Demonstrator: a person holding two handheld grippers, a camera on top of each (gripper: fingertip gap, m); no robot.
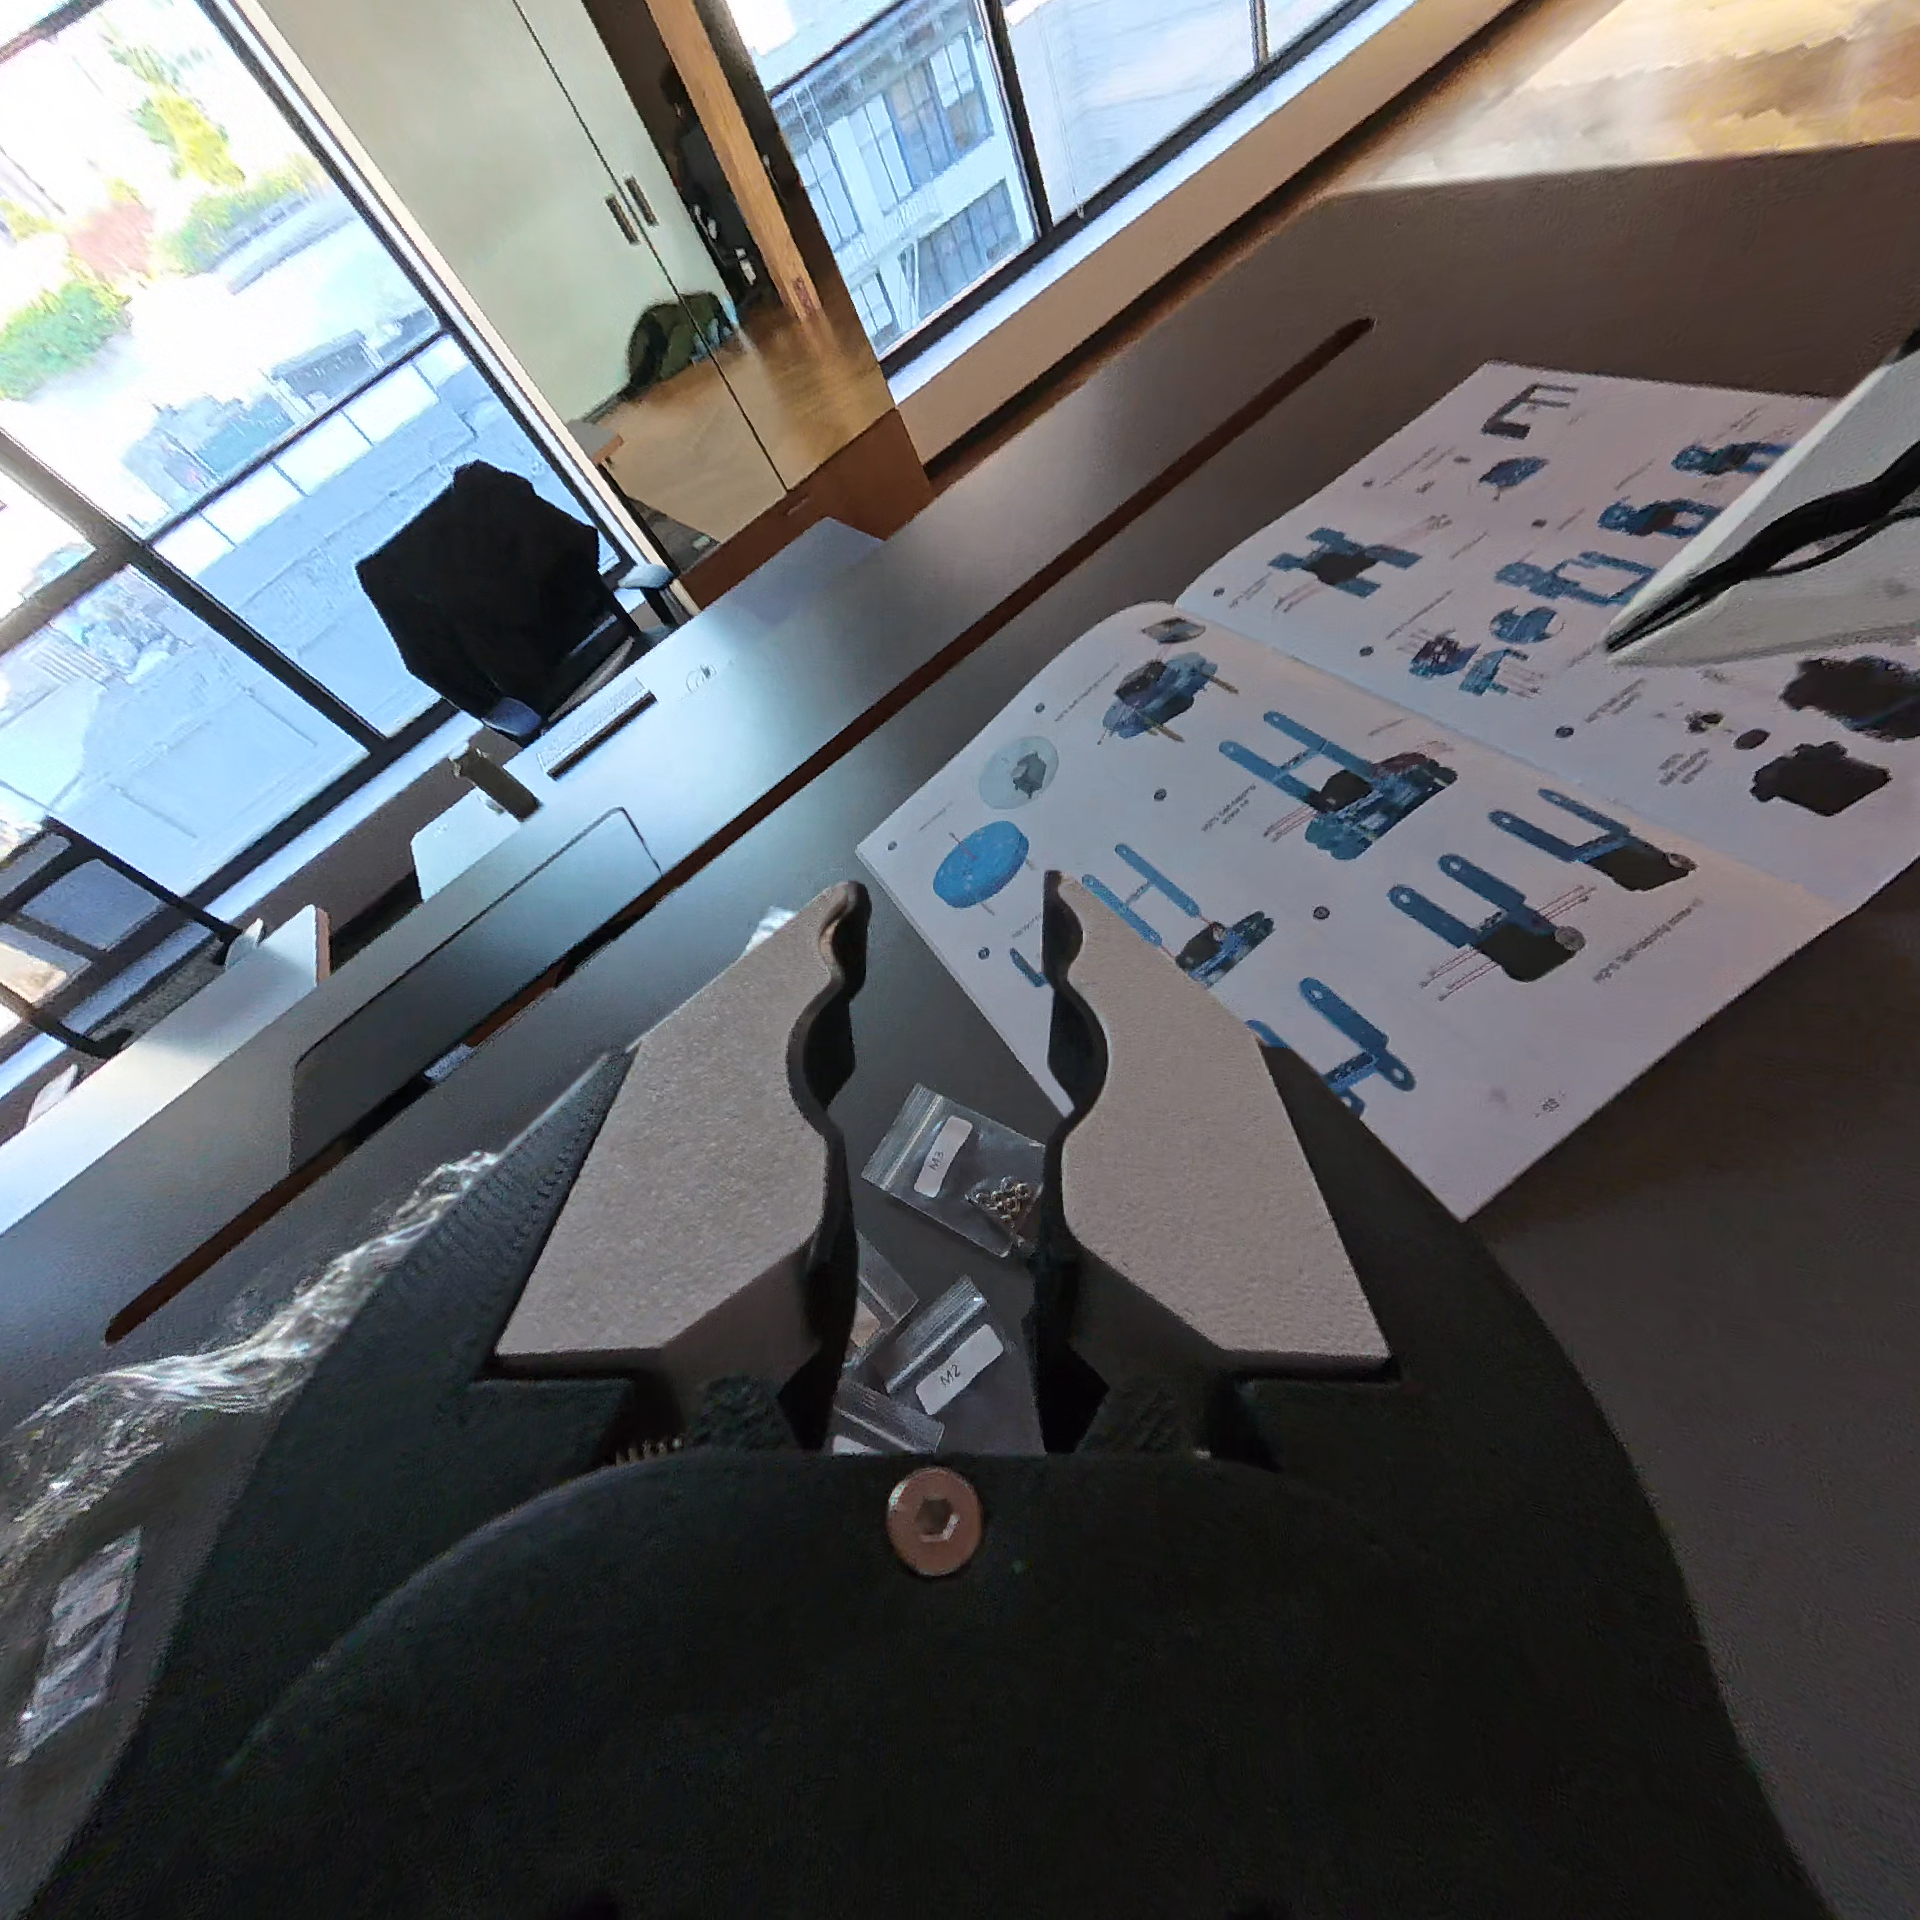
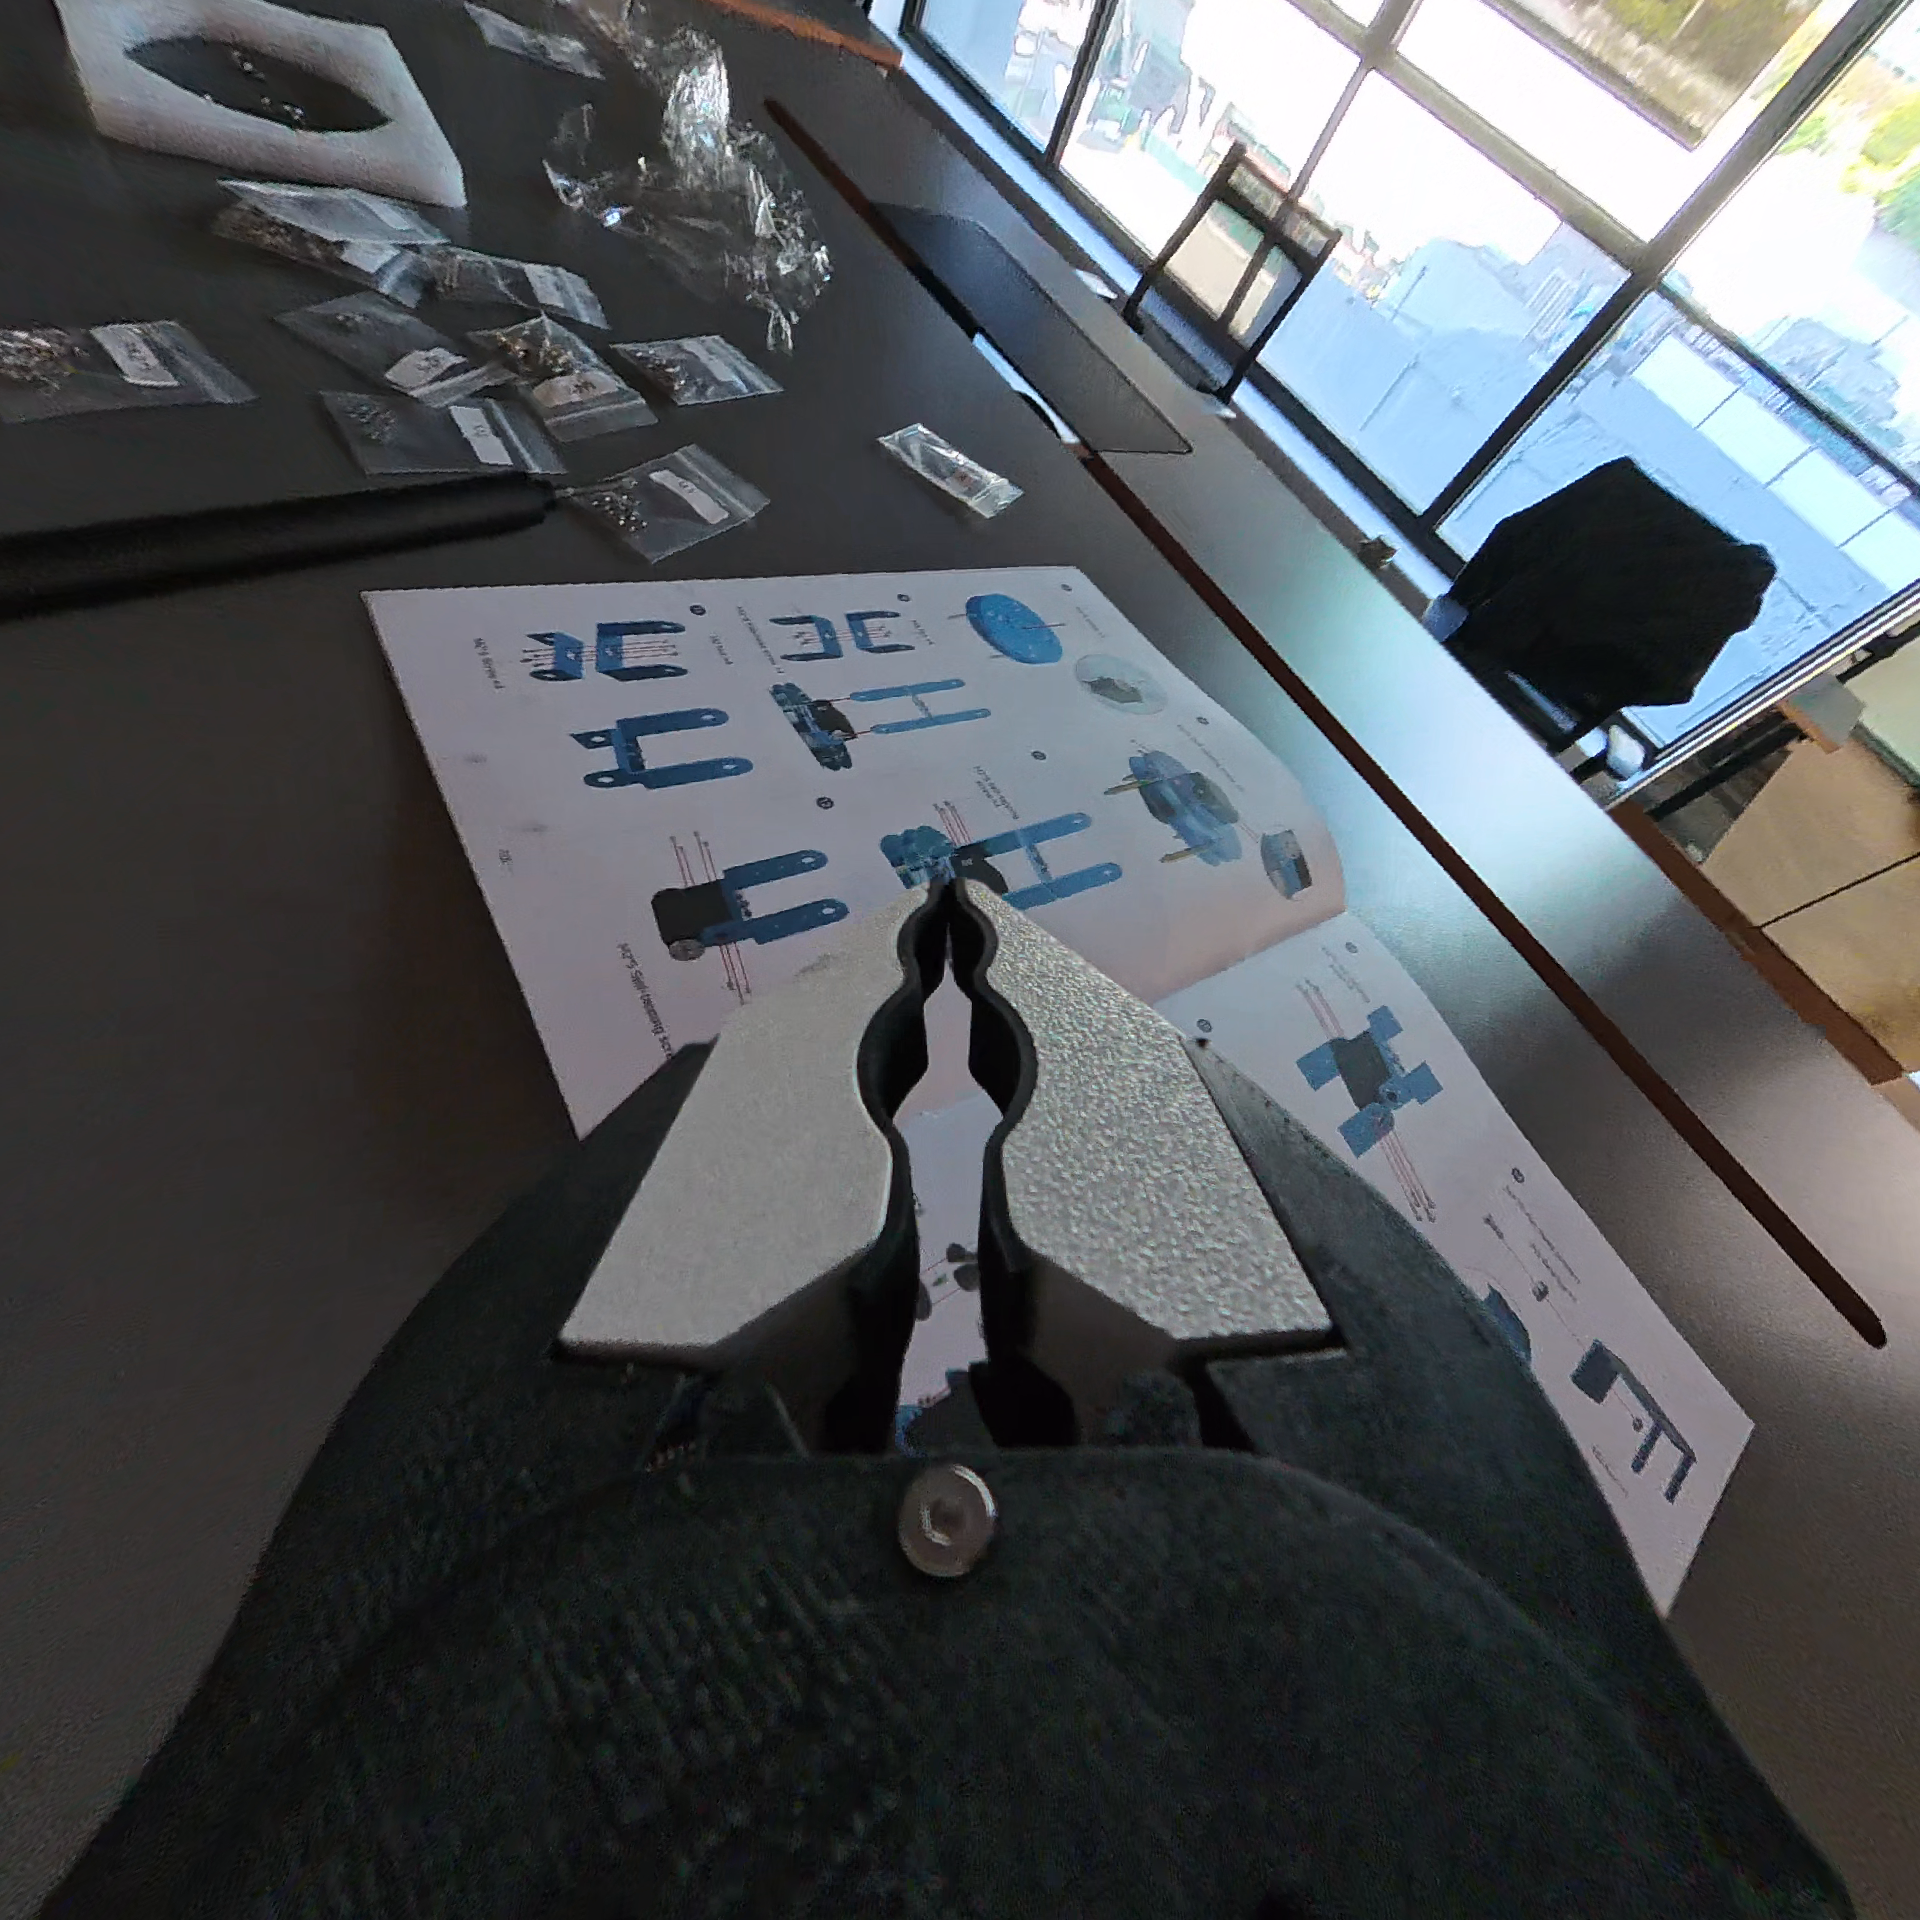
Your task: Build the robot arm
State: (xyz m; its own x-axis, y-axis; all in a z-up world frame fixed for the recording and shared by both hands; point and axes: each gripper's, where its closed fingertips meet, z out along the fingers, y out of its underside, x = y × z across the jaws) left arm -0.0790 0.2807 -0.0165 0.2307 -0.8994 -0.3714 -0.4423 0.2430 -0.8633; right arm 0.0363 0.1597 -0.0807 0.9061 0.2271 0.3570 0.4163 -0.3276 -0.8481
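From the left wrist view, the left gripper [image 1: 951, 914] hangs above the dark table [image 1: 727, 790] with its jaws parted and nothing between them. Seen through the gap, small clear zip bags [image 1: 951, 1158] lie flat on the table directly below, one holding a few tiny metal screws; each carries a white label. Beside them, to the right, an open instruction booklet [image 1: 1403, 831] is spread flat so both pages can be read. Crumpled clear wrap [image 1: 197, 1382] sits at the left edge.

From the right wrist view, the right gripper [image 2: 951, 888] hovers over the booklet [image 2: 644, 831], its tips drawn together with nothing visibly caught between them, though the tips may be just brushing the page. Farther off, more labelled bags [image 2: 488, 384] of small hardware are laid out singly, apart enough to tell one from another. Behind them lies a white foam tray [image 2: 416, 135] with a dark cutout; what sits in it is too small to tell.
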